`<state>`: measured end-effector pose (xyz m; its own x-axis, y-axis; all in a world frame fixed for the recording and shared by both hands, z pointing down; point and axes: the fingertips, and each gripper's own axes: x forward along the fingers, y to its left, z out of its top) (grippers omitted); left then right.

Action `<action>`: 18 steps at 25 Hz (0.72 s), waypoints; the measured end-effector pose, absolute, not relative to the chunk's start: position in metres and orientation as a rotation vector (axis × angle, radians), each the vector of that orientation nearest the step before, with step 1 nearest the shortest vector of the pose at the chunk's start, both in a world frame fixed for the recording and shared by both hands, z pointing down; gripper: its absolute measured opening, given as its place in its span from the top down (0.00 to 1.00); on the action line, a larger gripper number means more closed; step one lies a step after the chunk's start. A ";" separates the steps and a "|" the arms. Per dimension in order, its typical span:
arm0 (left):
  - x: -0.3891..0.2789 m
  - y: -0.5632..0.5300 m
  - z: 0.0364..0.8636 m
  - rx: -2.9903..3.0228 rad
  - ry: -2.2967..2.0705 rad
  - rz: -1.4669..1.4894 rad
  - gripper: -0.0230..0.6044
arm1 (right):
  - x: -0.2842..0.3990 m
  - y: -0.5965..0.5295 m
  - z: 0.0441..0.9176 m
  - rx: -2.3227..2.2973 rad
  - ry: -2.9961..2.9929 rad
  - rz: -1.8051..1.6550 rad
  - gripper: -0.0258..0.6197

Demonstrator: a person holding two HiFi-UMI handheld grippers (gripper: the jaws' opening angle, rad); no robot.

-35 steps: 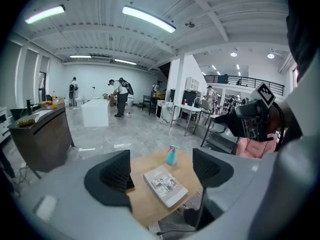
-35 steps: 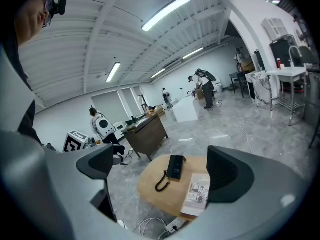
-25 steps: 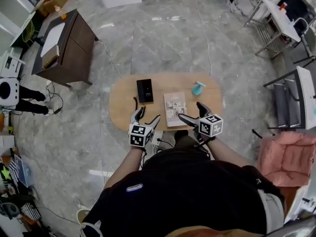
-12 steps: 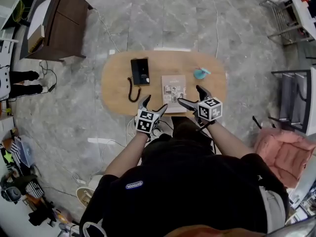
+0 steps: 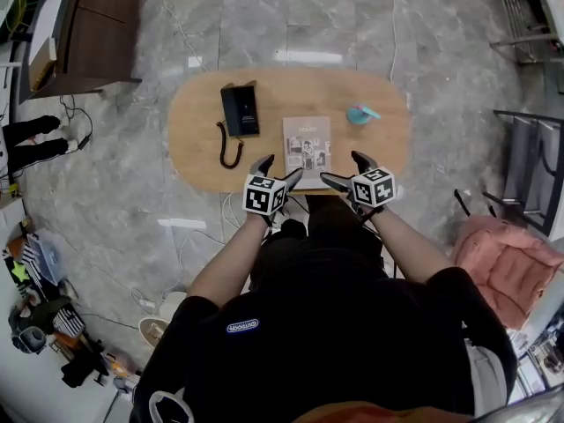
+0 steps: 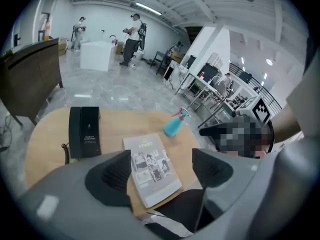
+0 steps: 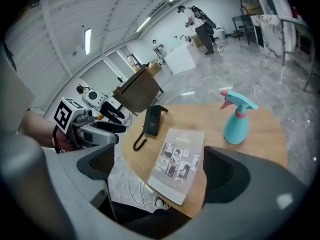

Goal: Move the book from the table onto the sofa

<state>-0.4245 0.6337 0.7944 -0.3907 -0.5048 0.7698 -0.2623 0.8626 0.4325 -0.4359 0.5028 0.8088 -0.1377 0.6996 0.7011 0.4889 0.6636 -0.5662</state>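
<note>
A thin grey book (image 5: 307, 146) with photos on its cover lies flat near the front edge of the oval wooden table (image 5: 194, 139); it also shows as the book (image 6: 151, 168) and the book (image 7: 178, 163). My left gripper (image 5: 277, 171) hovers open at the table's front edge, just left of the book. Just right of the book, my right gripper (image 5: 349, 173) is open too. Neither touches the book. In the left gripper view the gripper (image 6: 159, 171) frames the book between its jaws, as does the right gripper (image 7: 159, 170).
A black telephone (image 5: 239, 110) with a coiled cord sits left of the book. A teal spray bottle (image 5: 359, 114) stands at the right. A dark wooden desk (image 5: 84, 25) is far left, a pink cushioned seat (image 5: 507, 267) at the right. People stand far off.
The view has shifted so the table sits higher and more centred. Both grippers have drawn closer together at the book's near end, still open.
</note>
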 end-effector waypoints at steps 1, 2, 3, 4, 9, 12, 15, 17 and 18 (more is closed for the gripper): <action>-0.424 0.634 0.800 0.551 -1.984 -0.304 0.35 | -0.436 0.503 0.815 -0.949 -1.780 0.243 0.06; -0.423 0.634 0.805 0.543 -1.975 -0.306 0.35 | -0.436 0.504 0.820 -0.948 -1.772 0.247 0.06; -0.422 0.634 0.809 0.536 -1.968 -0.303 0.35 | -0.437 0.505 0.824 -0.948 -1.765 0.252 0.06; -0.422 0.634 0.812 0.531 -1.966 -0.298 0.35 | -0.438 0.506 0.828 -0.949 -1.761 0.255 0.06; -0.415 0.632 0.838 0.510 -1.939 -0.304 0.36 | -0.439 0.514 0.857 -0.955 -1.733 0.270 0.07; -0.411 0.633 0.865 0.497 -1.908 -0.287 0.36 | -0.440 0.516 0.879 -0.994 -1.725 0.242 0.07; -0.409 0.632 0.889 0.482 -1.884 -0.288 0.36 | -0.440 0.516 0.902 -1.006 -1.699 0.203 0.07; -0.407 0.630 0.902 0.484 -1.875 -0.290 0.36 | -0.440 0.518 0.913 -1.008 -1.687 0.198 0.07; -0.406 0.629 0.907 0.490 -1.870 -0.284 0.36 | -0.441 0.519 0.917 -1.010 -1.683 0.194 0.07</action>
